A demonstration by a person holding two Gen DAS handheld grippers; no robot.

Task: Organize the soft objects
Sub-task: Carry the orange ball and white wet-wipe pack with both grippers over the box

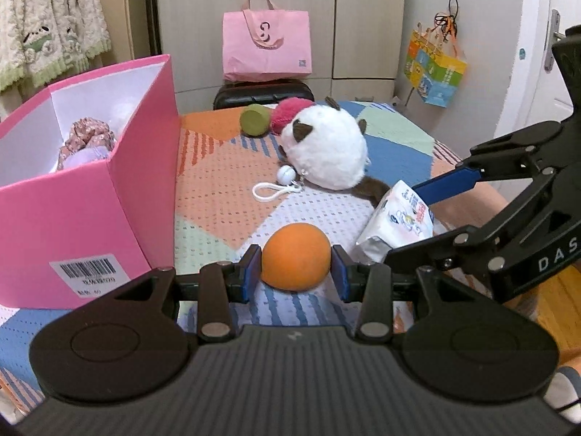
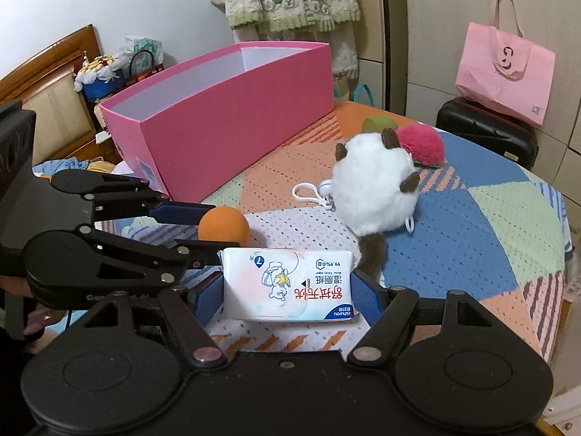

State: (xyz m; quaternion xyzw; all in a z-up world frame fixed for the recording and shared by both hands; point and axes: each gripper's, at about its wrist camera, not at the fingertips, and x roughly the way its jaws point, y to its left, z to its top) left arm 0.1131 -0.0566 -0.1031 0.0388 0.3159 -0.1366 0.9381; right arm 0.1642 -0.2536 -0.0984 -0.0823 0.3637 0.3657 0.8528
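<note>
On the patchwork bedspread (image 2: 490, 218) sit one pink box (image 2: 232, 116), one orange ball (image 2: 223, 226), one pack of wet wipes (image 2: 287, 283), one white plush toy (image 2: 374, 189), one magenta plush (image 2: 423, 143), one green cylinder (image 1: 254, 120) and one white keychain (image 1: 270, 190). One pink tote bag (image 1: 267, 47) rests on one black suitcase (image 2: 486, 130).

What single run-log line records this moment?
left gripper: shut on orange ball | right gripper: shut on wipes pack | pink box: beside

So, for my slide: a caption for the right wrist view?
Right gripper closed on a wipes pack; left gripper holds an orange ball near the pink box.
</note>
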